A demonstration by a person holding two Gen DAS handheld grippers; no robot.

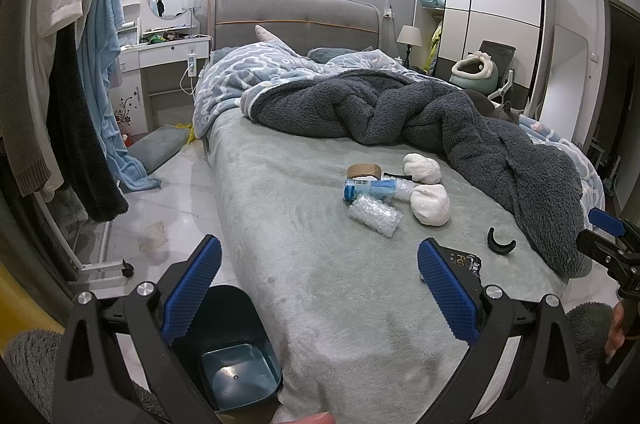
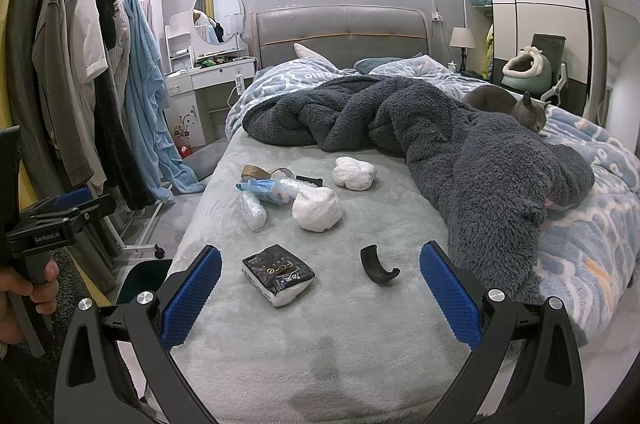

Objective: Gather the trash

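Bedroom w/ grey padded headboard (image 2: 340, 28), wardrobe at the far right, clothes rack along the left wall, white dressing table w/ round mirror. Pale grey-green plush bedspread (image 2: 320, 344) is the work surface; a dark fleece blanket (image 2: 460, 128) is bunched across the far half, and a grey cat (image 2: 516, 106) lies at its right edge.

Progress: looks like nothing collected yet. The dark teal bin (image 1: 236, 356) sits on the floor just beside the bed's near-left corner, and its bottom is bare as far as the left wrist view shows.

Trash left, all on the bedspread:
- black tissue pack (image 2: 278, 274), nearest, between the right tool's fingers in view but not touched
- curved black plastic piece (image 2: 378, 266), just beside it
- two white wads (image 2: 318, 210), bubble-wrap roll (image 2: 251, 210), blue-white wrapper (image 2: 262, 189), brown tape roll (image 2: 256, 171), clustered mid-bed

Left gripper (image 1: 320, 288) is spread wide, holding nothing, hovering over the bed's near-left edge above the bin. Right gripper (image 2: 320, 294) is likewise spread and empty (tissue pack seems the likely first pick).
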